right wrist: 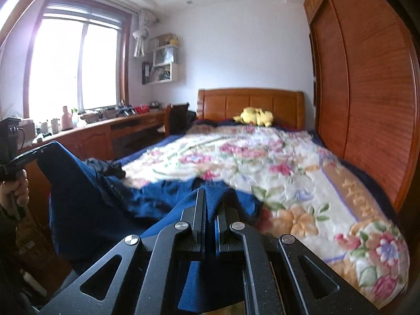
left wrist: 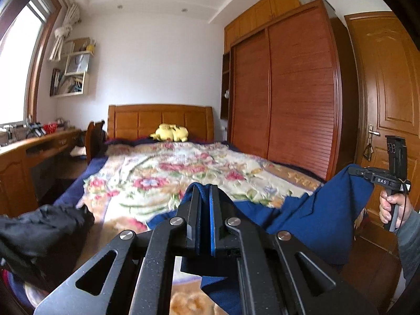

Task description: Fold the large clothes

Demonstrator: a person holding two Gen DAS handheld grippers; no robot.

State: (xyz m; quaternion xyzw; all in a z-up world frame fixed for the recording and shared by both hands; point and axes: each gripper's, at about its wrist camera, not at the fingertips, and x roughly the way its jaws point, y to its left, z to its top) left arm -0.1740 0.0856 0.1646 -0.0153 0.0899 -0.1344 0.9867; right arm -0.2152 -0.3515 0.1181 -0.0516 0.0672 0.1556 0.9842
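Both the left gripper (left wrist: 206,194) and right gripper (right wrist: 212,199) are clamping the blue garment (left wrist: 302,218) at lower centre (keep the edge taut, hands level).

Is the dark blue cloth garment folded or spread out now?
Neither: the dark blue cloth garment hangs between both tools, lifted, its lower part bunched on the floral blanket.

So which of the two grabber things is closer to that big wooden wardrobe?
Right. The right gripper, clamped on the blue garment, is on the wardrobe side of the bed. The left gripper, clamped on the same garment, is over by the desk.
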